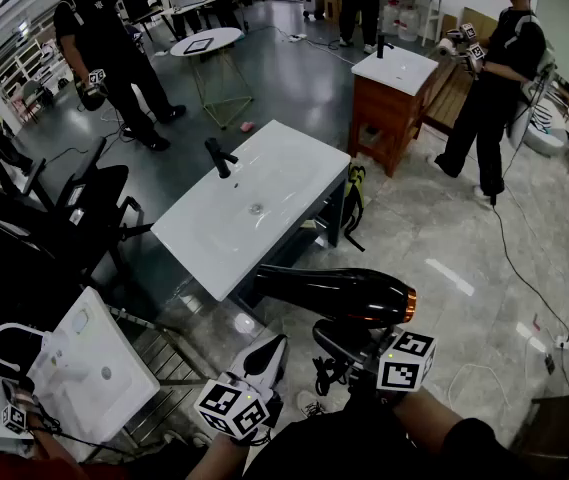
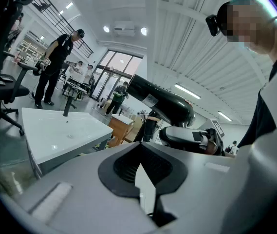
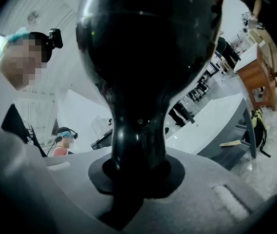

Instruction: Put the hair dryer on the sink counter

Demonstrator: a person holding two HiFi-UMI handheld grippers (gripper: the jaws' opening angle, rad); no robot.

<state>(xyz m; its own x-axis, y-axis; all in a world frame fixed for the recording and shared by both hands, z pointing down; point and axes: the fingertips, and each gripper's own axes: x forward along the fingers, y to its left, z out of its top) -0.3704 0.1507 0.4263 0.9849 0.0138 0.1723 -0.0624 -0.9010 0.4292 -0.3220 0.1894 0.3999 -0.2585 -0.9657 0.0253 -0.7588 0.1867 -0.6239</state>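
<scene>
right gripper [image 1: 342,340] clenched on the hair dryer [image 1: 334,293] handle — left gripper [image 1: 272,353] closed, near sink counter [image 1: 294,158].

Ahead of the right claw [image 1: 332,336] the white worktop [image 1: 294,168] lies wide and bare, with flat room across its near side. Only the black tap [image 1: 220,156] stands up at its far left edge, and the drain [image 1: 256,208] sits mid-basin. The dryer [image 1: 339,293] barrel crosses just ahead of that claw. Left of the left claw [image 1: 280,340], a wire rack [image 1: 154,363] and a small sink [image 1: 74,363] crowd in. A bag [image 1: 355,193] sits low by the worktop's right end.
</scene>
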